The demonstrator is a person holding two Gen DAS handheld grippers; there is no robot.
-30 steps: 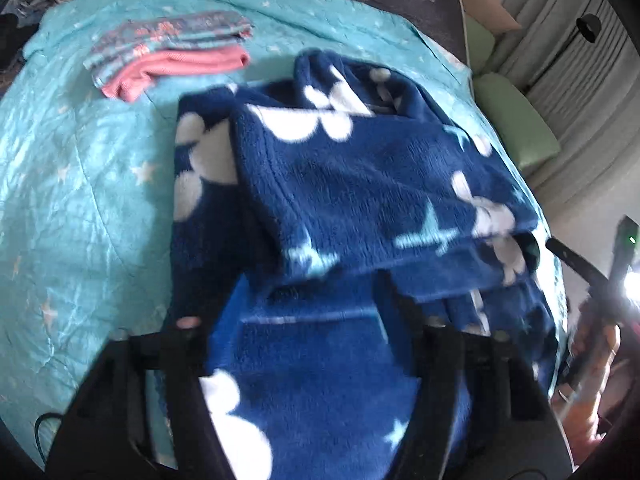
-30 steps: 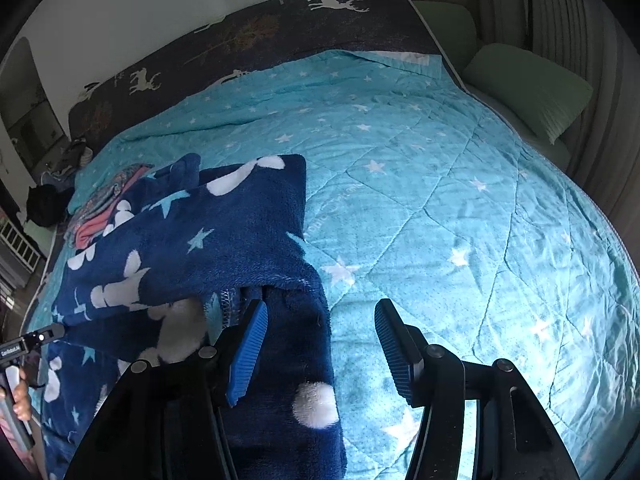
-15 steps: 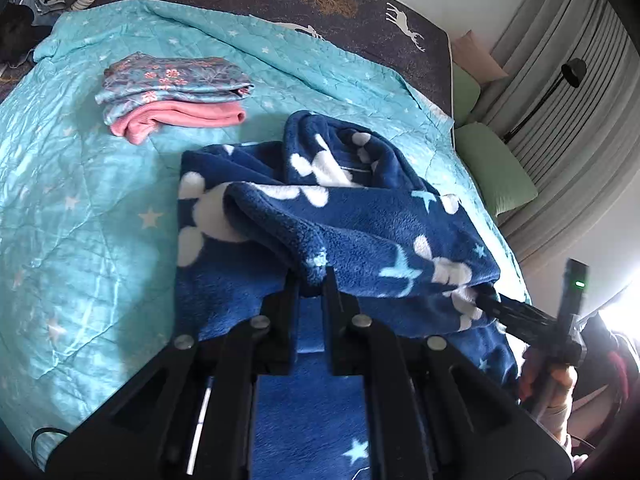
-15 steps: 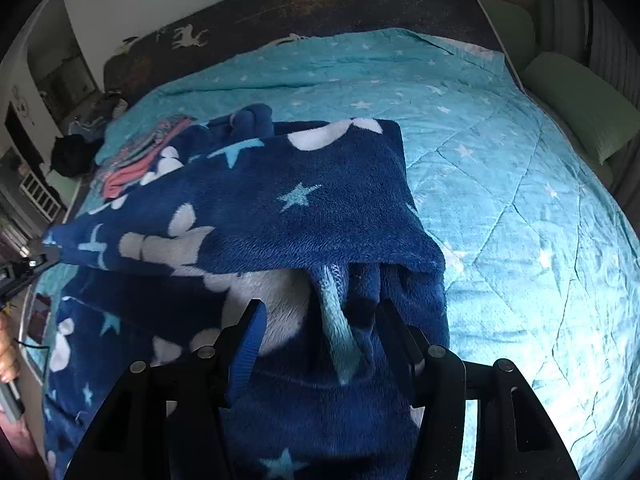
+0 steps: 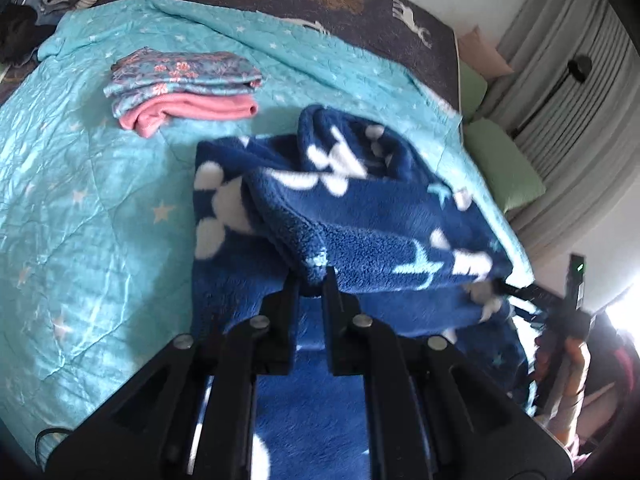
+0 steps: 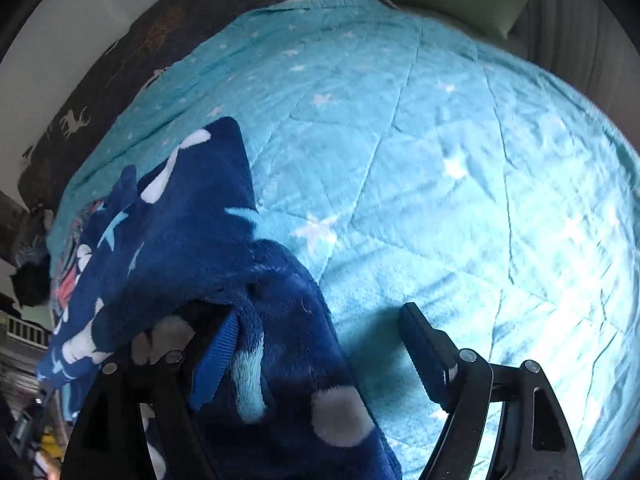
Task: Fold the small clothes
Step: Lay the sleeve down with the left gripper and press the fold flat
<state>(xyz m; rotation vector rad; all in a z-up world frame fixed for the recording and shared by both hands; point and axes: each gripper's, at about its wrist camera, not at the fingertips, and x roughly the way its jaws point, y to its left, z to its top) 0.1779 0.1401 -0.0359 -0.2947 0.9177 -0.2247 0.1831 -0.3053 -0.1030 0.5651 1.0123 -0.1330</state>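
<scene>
A dark blue fleece garment (image 5: 360,216) with white blobs and pale stars lies half folded on the turquoise star quilt (image 5: 80,200). My left gripper (image 5: 314,280) is shut on a folded edge of the fleece and holds it above the lower layer. My right gripper (image 6: 316,344) is open; the fleece (image 6: 192,240) drapes over its left finger (image 6: 212,360), and the right finger (image 6: 424,344) is bare above the quilt (image 6: 460,160). In the left wrist view the right gripper (image 5: 524,292) sits at the fleece's far right corner.
A folded pile, floral cloth (image 5: 180,76) on pink cloth (image 5: 192,112), lies at the quilt's far left. A dark deer-print cover (image 5: 320,4) runs along the far edge. Green pillows (image 5: 504,172) and grey curtains (image 5: 560,80) stand to the right.
My left gripper closed on the fleece edge and lifted it back toward me. My right gripper's view swung right, and the fleece now hangs over only its left finger.
</scene>
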